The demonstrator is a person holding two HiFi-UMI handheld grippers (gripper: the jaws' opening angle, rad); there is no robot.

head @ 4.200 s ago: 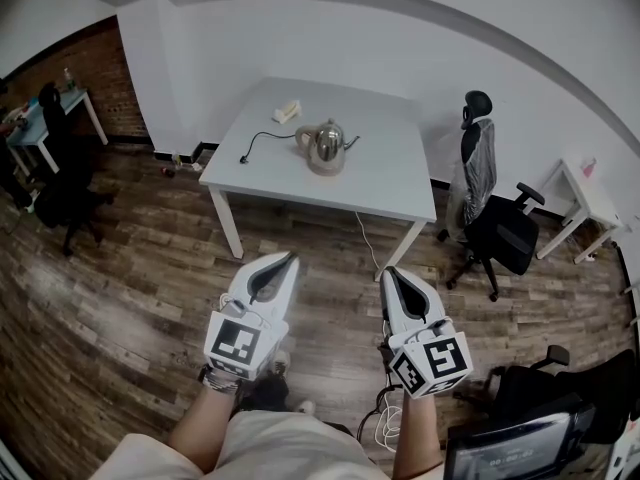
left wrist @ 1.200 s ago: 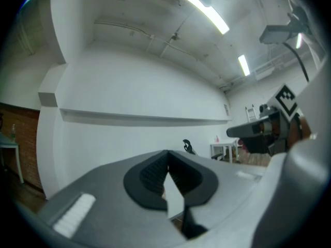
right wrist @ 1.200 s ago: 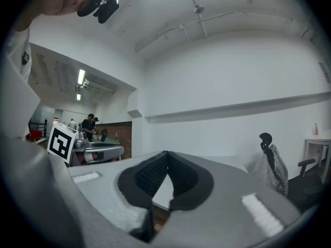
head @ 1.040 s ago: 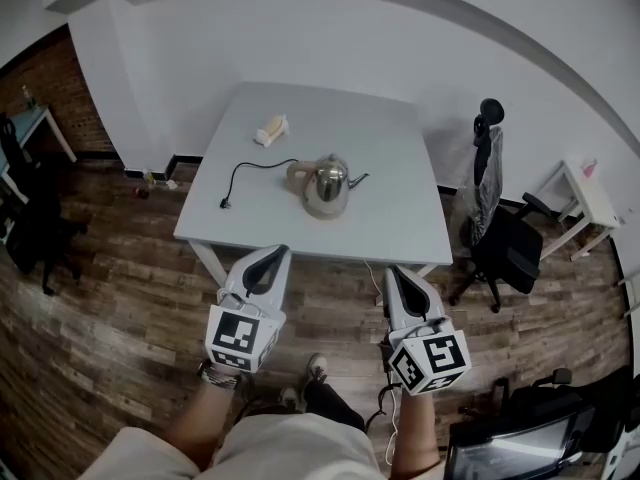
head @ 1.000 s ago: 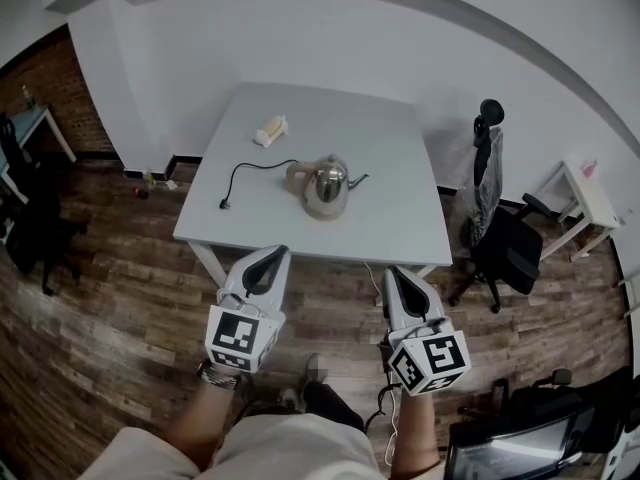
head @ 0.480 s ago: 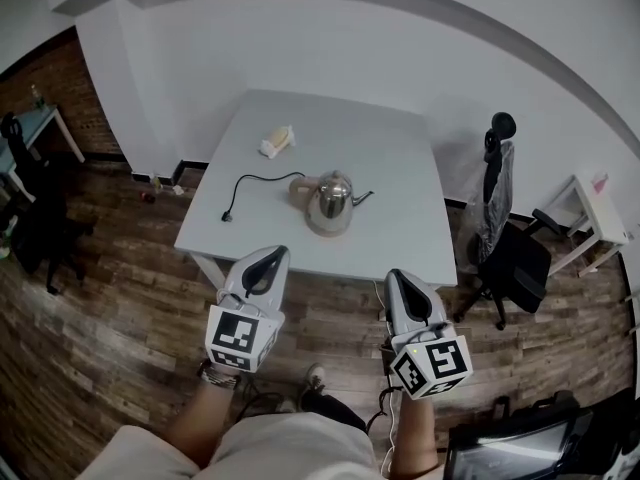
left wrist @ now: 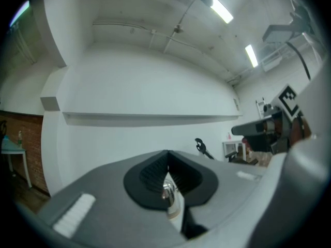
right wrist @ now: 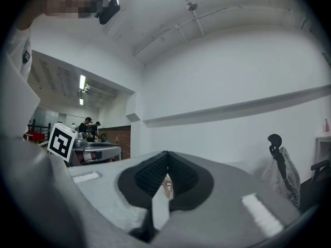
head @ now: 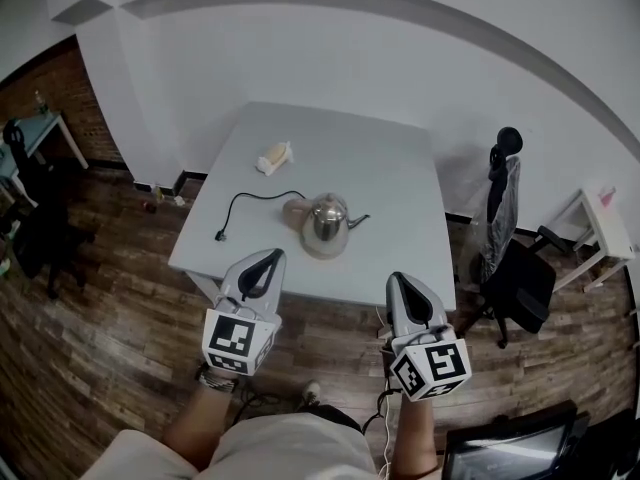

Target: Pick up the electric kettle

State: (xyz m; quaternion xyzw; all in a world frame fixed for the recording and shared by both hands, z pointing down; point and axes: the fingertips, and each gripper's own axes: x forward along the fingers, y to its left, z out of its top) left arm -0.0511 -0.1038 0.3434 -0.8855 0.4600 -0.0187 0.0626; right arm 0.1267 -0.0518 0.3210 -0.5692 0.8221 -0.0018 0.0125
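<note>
Far left: a dark chair (head: 40, 223) stood on the wood floor (head: 110, 318), well off the worktop (head: 390, 163).
Worktop's left part: a small cream item (head: 273, 156) toward the back; a black cord (head: 252, 199) ran from the near-left edge toward the centre, plug (head: 218, 235) lying loose.
Left hand-held gripper (head: 268, 255): jaws pressed together, nothing pinched. It was held level over the worktop's near edge, aimed at the table. In the left gripper view the metal kettle showed through the notch under the closed tips.
Electric kettle (head: 325, 226): upright on its base, worktop centre, toward the near edge. Spout pointed right, tan handle left. It stood between the lines of the two grippers and beyond their tips, touched by neither.
Right hand-held gripper (head: 397, 279): jaws also pressed together, empty, level, near the front edge.
Right of the worktop: a black office chair (head: 518, 273), then a small white side table (head: 598, 223).
</note>
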